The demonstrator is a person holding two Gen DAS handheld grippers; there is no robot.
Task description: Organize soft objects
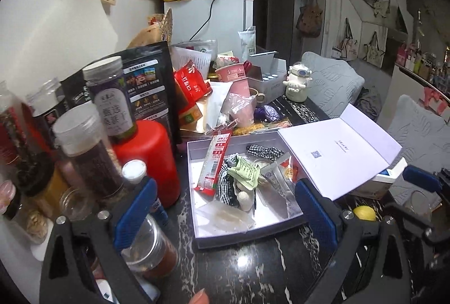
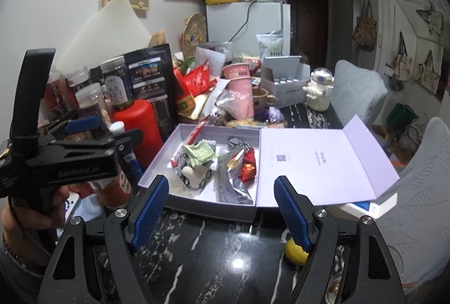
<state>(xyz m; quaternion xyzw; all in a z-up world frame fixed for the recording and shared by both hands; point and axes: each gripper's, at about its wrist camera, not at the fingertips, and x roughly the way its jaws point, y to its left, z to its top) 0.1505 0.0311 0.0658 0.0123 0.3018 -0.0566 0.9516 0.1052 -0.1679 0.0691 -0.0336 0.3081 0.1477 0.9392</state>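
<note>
With both sets of tongs hanging empty over the dark marbled worktop (image 2: 213, 256), the step in hand looks like either fetching one more soft piece or shutting the lid, and either calls for a slow, level approach so nothing already packed gets dragged out.

Nearest, the right tongs (image 2: 220, 212) stand spread with nothing between their blue pads, just short of the near edge of the grey box (image 2: 157, 163). The left tongs (image 1: 223, 215) are spread wide too, bare, their pads framing the box's near half in the left wrist view; a jar (image 1: 149, 245) lies under the left pad, so that side should lift clear before swinging in.

Beyond the pads, inside the box, lie the soft things: a checked fabric piece (image 2: 182, 163), a small white plush ball (image 2: 189, 173), a green packet (image 2: 201, 154), a silver pouch (image 2: 233, 180) and a red wrapper (image 2: 247, 167). The open lid (image 2: 323, 163) lies flat to the right, hinged along the box's right wall.

Further back, past the far edge of the box, a purple crumpled item (image 2: 275, 115) sits in the clutter; a pinch there should be light and from above.
</note>
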